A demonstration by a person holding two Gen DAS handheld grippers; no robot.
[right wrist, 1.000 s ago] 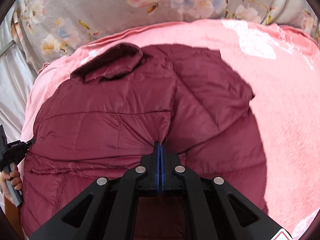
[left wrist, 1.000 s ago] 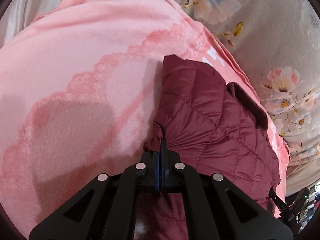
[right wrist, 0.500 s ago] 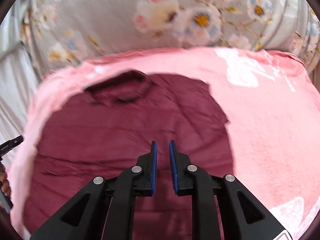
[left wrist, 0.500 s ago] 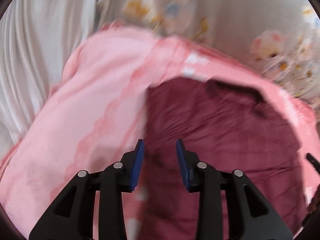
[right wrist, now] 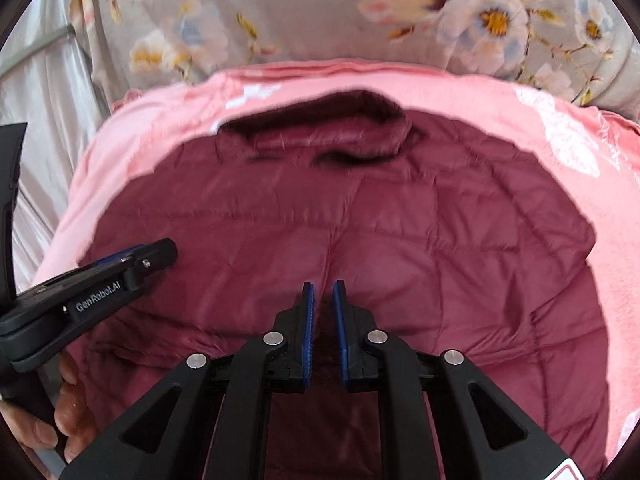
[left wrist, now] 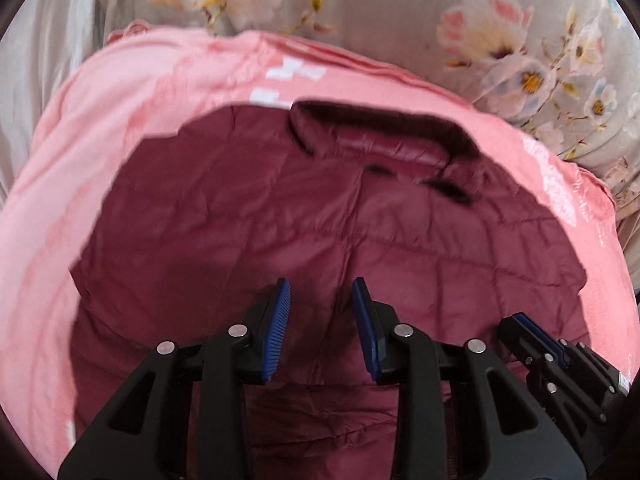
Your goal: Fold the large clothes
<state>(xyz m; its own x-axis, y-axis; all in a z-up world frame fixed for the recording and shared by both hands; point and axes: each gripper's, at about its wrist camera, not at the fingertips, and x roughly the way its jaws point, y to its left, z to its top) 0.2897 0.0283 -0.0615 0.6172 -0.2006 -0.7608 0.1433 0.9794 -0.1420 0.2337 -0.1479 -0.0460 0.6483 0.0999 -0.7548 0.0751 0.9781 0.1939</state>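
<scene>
A maroon quilted puffer jacket lies spread flat on a pink blanket, its dark furry collar at the far side. It also shows in the right wrist view, collar far. My left gripper is open and empty above the jacket's middle. My right gripper is open a narrow gap, empty, above the jacket. The right gripper's tip shows at the lower right of the left view. The left gripper shows at the left of the right view, held by a hand.
The pink blanket covers the bed. A grey floral cover lies beyond it, also in the right wrist view. A pale curtain hangs at the left.
Both grippers were shut on the jacket's fabric one second ago. They have let go, opened and drawn back and up. The jacket now lies flat with both sleeves folded in.
</scene>
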